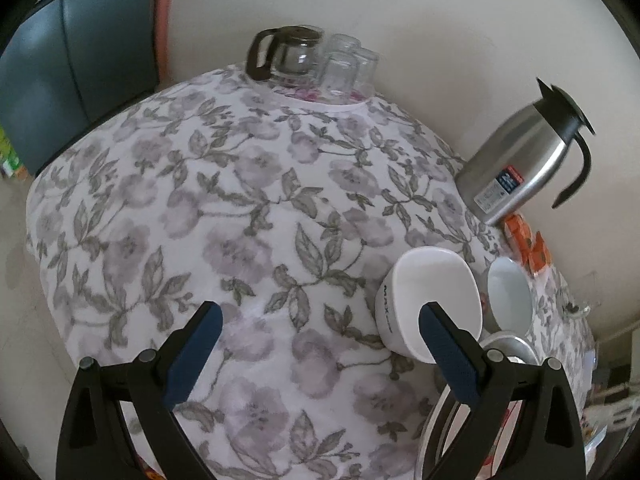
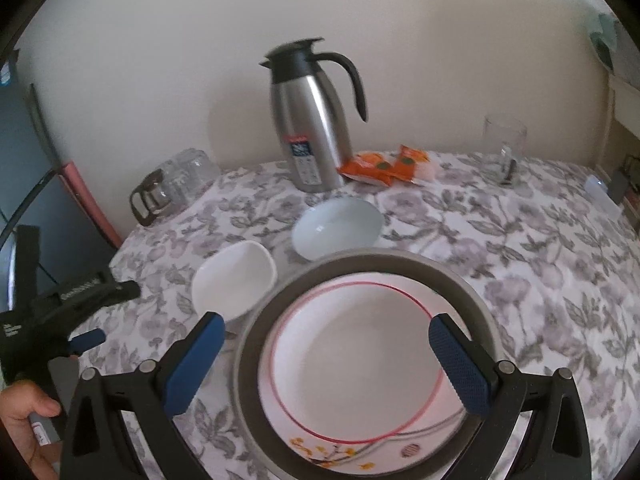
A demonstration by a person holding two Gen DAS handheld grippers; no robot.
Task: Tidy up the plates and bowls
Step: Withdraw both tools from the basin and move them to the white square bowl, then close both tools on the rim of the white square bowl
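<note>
Floral tablecloth [image 2: 520, 240]; plate [image 2: 352, 344] inside grey dish [image 2: 472, 300]

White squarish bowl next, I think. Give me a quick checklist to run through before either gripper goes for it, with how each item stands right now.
1. Left gripper open and empty: ok.
2. Right gripper open and empty: ok, it hovers over the red-rimmed plate.
3. White squarish bowl upright on the tablecloth, nothing in it: ok.
4. Bowl apart from the pale blue bowl: ok, cloth shows between them.
5. Bowl apart from the grey plate under the red-rimmed one: cannot tell, they look very close.
6. Steel jug out of the path: ok, it stands near the wall.
</note>
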